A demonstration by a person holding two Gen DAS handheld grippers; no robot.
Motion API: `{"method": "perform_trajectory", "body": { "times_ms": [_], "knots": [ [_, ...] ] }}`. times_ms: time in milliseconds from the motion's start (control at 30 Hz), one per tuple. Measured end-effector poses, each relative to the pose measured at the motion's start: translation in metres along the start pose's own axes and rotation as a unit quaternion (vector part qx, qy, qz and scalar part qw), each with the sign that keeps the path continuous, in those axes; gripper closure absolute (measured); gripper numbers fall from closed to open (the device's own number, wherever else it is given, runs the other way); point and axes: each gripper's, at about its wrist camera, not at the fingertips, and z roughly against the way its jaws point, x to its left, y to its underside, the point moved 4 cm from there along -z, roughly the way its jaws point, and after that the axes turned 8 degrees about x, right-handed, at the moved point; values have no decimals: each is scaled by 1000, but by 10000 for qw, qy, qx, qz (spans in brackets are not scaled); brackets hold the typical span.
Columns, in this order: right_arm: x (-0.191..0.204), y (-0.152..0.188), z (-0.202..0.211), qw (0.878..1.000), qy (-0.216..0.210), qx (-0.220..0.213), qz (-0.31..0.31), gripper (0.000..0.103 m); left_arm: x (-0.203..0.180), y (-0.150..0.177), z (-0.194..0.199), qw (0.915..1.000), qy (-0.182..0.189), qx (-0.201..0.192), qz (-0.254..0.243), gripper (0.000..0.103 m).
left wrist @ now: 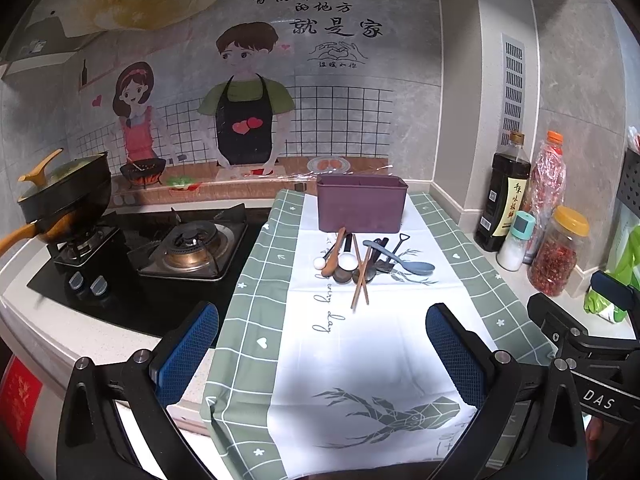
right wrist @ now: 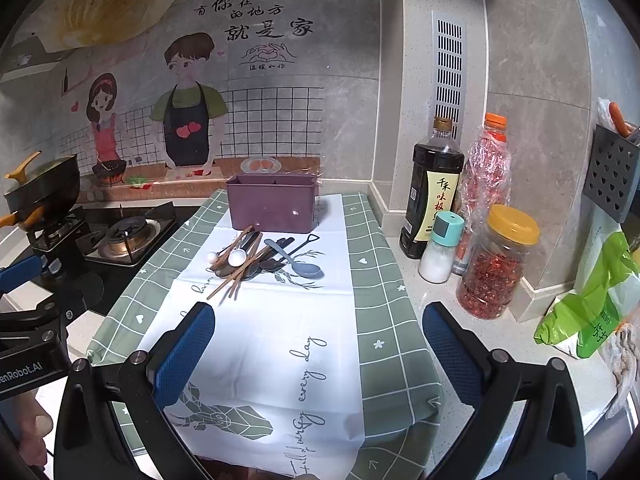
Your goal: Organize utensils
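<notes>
Left wrist: checked tablecloth (left wrist: 260, 280) beside stove (left wrist: 192, 246).

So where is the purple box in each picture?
Left wrist view: the purple box stands centre, slightly right, behind the utensil pile.
Right wrist view: the purple box stands left of centre, behind the same pile.
Shared landmark: the dark sauce bottle to its right.

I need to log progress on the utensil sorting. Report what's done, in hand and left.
Done: nothing visible; the purple bin shows no utensils sticking out. In hand: nothing; the left gripper and right gripper are both open, short of the pile. Left: everything, the chopsticks, blue-grey spoon, white spoons and dark utensils lie heaped on the cloth.
</notes>
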Motion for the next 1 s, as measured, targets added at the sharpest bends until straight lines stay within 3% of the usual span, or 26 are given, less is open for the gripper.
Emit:
{"method": "perform_trajectory", "body": {
  "times_ms": [1000],
  "knots": [
    [-6, -3, -6, 10000, -8, -19, -32, 0, 3, 3, -7, 10000, 43, 37, 18, 0]
  ]
}}
